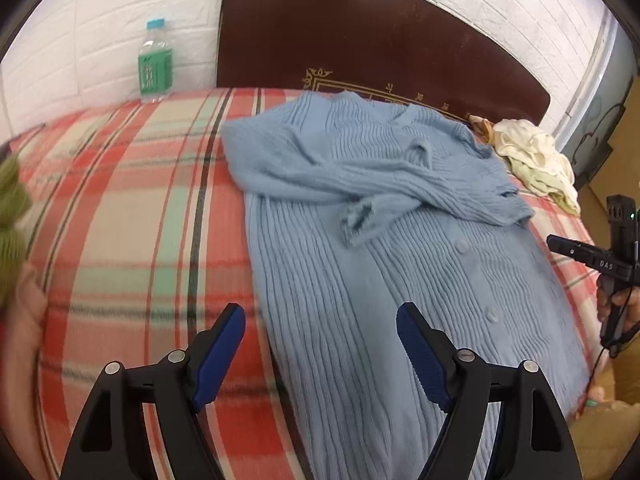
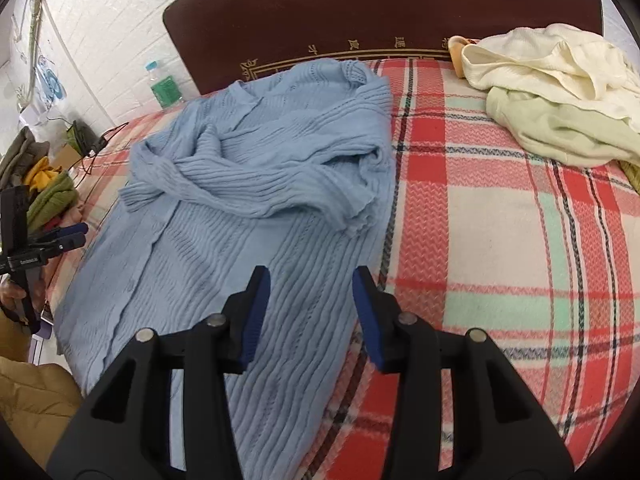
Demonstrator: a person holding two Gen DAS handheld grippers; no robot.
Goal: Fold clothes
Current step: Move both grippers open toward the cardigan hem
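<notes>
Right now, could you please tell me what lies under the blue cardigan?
The blue cardigan lies on the plaid blanket, sleeves crossed over its front. Whatever is beneath its body is covered.

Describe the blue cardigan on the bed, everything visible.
The blue cardigan is pale, rib-knit and looks soft and woolly. Its front is buttoned, and it lies flat on the plaid blanket, collar toward the headboard. Both sleeves are folded across the chest, overlapping. Neither pair of tongs touches it.

Left gripper (image 1: pixel 320 316) hangs wide open above the blue cardigan (image 1: pixel 400 240), sleeves crossed over its chest, flat on the plaid blanket (image 1: pixel 132 208); water bottle (image 1: pixel 155 62) behind.
</notes>
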